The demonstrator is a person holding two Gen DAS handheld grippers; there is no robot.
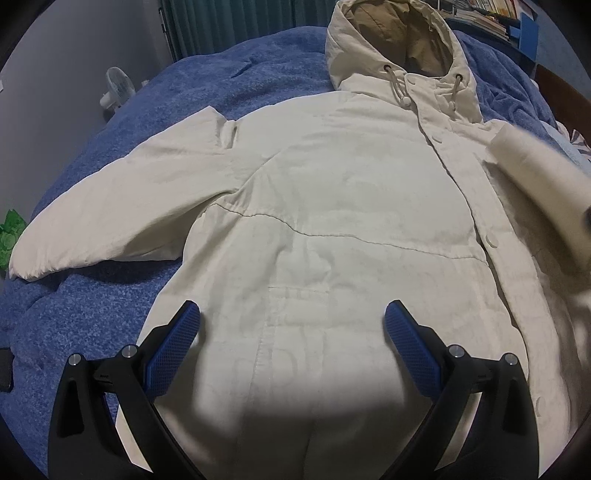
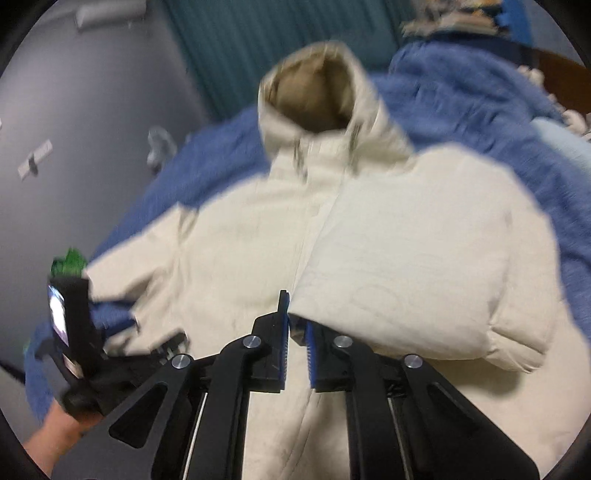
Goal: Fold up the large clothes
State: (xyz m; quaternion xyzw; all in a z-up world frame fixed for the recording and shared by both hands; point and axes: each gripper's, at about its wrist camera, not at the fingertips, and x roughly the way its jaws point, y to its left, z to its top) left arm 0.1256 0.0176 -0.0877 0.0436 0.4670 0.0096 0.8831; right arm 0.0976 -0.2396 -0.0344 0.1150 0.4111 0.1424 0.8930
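Two wrist cameras, both looking down and forward over the same bed.

From the left wrist we look steeply down along the wide-spread left gripper [image 1: 291, 332], close above the hem of the cream hooded jacket [image 1: 332, 206], facing its hood [image 1: 399, 40]. From the right wrist we look along the right gripper [image 2: 295, 332], blurred, facing that hood too. We share the jacket, the blue blanket [image 1: 166, 99], the teal curtain [image 1: 229, 22] and the small fan [image 1: 118, 86].

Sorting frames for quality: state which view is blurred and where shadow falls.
Left wrist view: sharp on the jacket, except a smeared pale sleeve at right; dark shadow on the hem between the tongs. Right wrist view: motion blur throughout.
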